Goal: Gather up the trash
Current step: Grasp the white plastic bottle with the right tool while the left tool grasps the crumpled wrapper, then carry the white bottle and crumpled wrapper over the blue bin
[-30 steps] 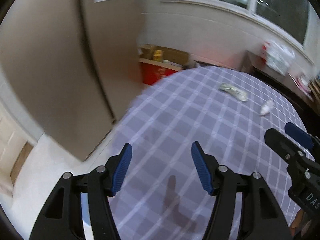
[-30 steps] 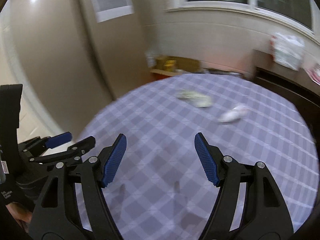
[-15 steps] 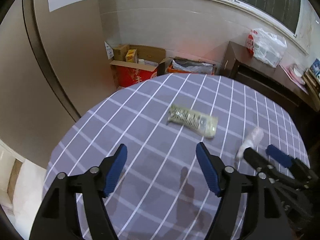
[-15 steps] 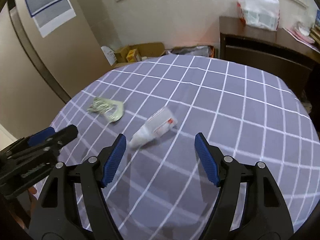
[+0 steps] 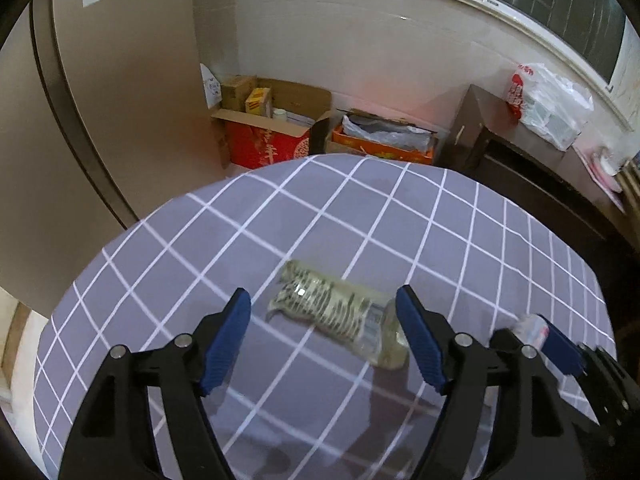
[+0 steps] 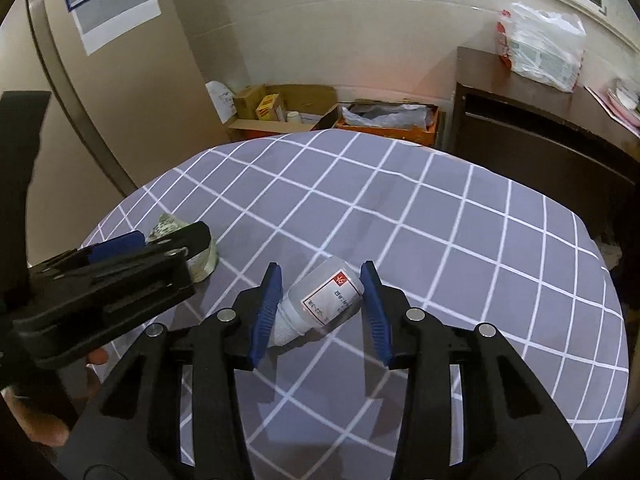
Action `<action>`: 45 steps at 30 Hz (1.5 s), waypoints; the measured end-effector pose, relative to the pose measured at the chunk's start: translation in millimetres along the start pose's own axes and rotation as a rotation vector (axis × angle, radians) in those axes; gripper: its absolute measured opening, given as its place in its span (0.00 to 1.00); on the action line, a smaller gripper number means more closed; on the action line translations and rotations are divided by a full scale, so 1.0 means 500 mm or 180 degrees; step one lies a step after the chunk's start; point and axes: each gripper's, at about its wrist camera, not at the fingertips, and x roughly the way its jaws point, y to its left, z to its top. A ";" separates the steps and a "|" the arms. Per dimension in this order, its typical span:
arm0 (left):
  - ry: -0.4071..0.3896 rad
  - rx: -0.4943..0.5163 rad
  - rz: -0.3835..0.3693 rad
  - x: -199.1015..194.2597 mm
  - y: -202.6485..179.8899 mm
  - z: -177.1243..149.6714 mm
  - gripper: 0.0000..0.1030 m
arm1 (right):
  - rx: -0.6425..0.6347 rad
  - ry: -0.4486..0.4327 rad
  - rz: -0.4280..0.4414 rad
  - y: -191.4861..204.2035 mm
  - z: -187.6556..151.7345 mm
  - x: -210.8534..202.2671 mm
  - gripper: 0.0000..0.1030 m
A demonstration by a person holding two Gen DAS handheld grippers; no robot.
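At a round table (image 5: 240,240) draped in purple checked cloth, my left gripper (image 5: 324,332) hangs with its jaws spread wide over a crumpled clear wrapper (image 5: 340,312) printed in dark lettering; the wrapper lies flat on the cloth between my blue pads (image 5: 226,336), neither of them touching it. My right gripper (image 6: 320,312) is closing its jaws around a small white bottle (image 6: 320,304) lying on its side, red-and-white label up; the left pad looks to touch the bottle, but I cannot tell whether the right one does. Cardboard boxes (image 5: 272,132) sit on the floor beyond the table.
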 end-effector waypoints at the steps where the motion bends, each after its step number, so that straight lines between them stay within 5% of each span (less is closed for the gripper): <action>1: -0.0007 0.0017 0.0065 0.006 -0.008 0.004 0.72 | 0.0025 -0.0008 0.0005 -0.004 0.001 -0.002 0.39; 8: -0.0043 0.0203 0.0176 0.007 -0.032 0.001 0.69 | 0.0099 -0.0029 0.0044 -0.017 0.005 -0.006 0.39; 10: -0.0067 0.0228 0.0152 0.001 -0.030 -0.001 0.50 | 0.0097 -0.0029 0.0067 -0.015 0.004 -0.008 0.39; 11: -0.0091 0.0238 0.0125 -0.004 -0.029 -0.003 0.26 | 0.0082 -0.0034 0.0083 -0.012 0.003 -0.010 0.39; 12: -0.0100 0.0250 0.0119 -0.008 -0.026 -0.006 0.15 | 0.0064 -0.0041 0.0091 -0.009 0.002 -0.012 0.39; 14: -0.0113 0.0260 0.0054 -0.015 -0.020 -0.013 0.08 | 0.0025 -0.0047 0.0115 -0.001 0.001 -0.015 0.39; 24: -0.0038 0.0098 -0.0417 -0.081 0.049 -0.090 0.06 | -0.0163 -0.0064 0.0352 0.067 -0.023 -0.050 0.39; 34: -0.0135 -0.0184 -0.0351 -0.213 0.177 -0.188 0.06 | -0.0372 -0.0001 0.0576 0.187 -0.104 -0.120 0.39; 45: -0.0418 -0.0592 -0.0196 -0.381 0.398 -0.329 0.06 | -0.0896 -0.0065 0.0921 0.453 -0.201 -0.236 0.39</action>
